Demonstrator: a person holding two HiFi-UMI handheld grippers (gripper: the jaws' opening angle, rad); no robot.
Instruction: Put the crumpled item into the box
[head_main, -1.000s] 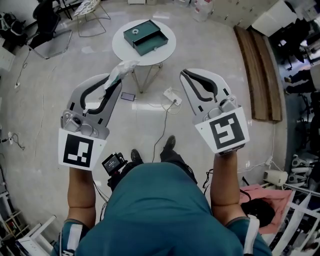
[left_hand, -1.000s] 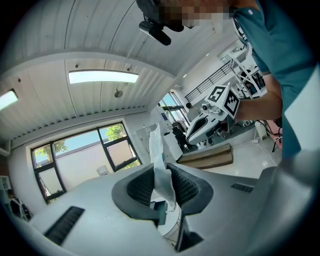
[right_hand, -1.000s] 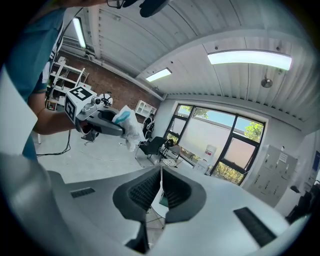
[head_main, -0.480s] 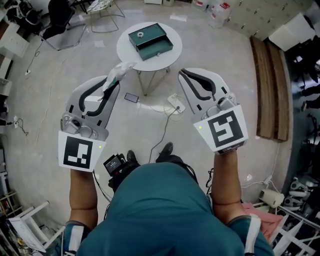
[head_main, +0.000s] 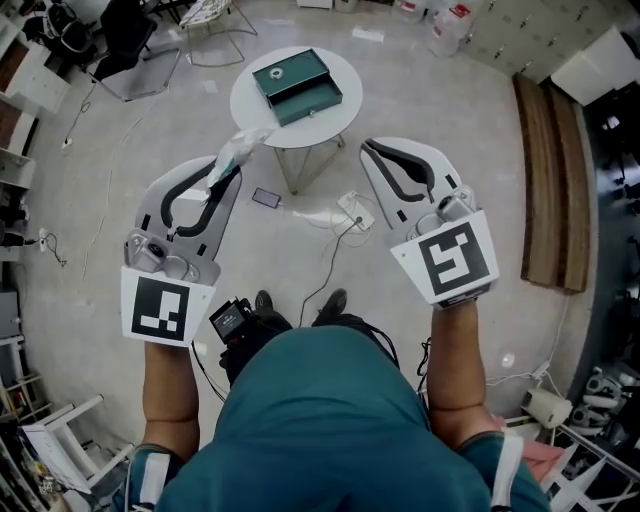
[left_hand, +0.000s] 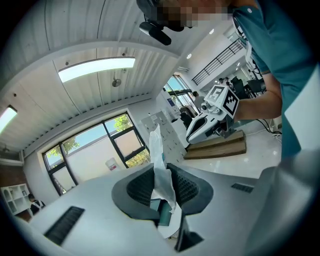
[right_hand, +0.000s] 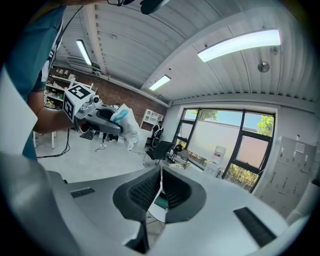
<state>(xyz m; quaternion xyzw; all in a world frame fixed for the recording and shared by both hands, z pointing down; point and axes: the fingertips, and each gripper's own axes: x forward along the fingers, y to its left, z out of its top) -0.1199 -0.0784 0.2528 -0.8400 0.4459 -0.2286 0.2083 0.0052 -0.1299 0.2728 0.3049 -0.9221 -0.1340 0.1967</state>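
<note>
Here, crinkled white plastic wrapper (head_main: 243, 142)

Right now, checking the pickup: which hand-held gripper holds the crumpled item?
The left hand-held gripper: its jaws pinch the crumpled item; the right hand-held gripper is shut, empty.

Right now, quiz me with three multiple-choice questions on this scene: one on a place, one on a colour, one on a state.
1. Where does the box stand?
A. on the floor
B. on the round white table
C. on a chair

2. What colour is the box?
A. red
B. yellow
C. dark green

3. How is the left gripper?
A. shut on the crumpled item
B. open and empty
C. shut on a cable

Answers:
1. B, the box sits on the tabletop.
2. C, its top and sides are dark green.
3. A, the white crumpled item is pinched between its jaws.
</note>
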